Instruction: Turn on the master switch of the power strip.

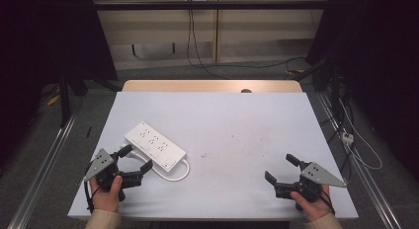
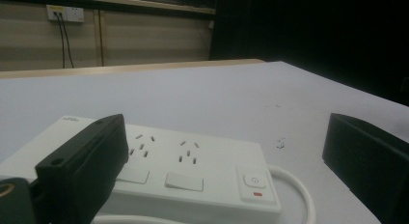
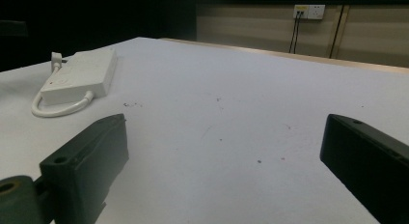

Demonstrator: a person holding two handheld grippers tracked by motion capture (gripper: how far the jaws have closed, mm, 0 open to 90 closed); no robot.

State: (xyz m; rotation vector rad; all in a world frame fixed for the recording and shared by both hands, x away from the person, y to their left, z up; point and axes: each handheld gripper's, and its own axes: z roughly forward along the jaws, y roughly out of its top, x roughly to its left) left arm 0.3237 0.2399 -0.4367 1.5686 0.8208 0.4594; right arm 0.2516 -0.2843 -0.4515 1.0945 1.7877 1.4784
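Very little writing can be read. The white power strip [image 2: 159,171], lying on the table [image 2: 217,93], carries a small raised or printed brand mark near its far left corner in the left gripper view, but the letters are too small and blurred to make out. Its square button [image 2: 254,180] at the near right end bears a circular power symbol, with a small red mark just below it. The socket holes on the strip's top have no labels that can be read. In the high view and the right gripper view, no text, number or sign is legible on anything.
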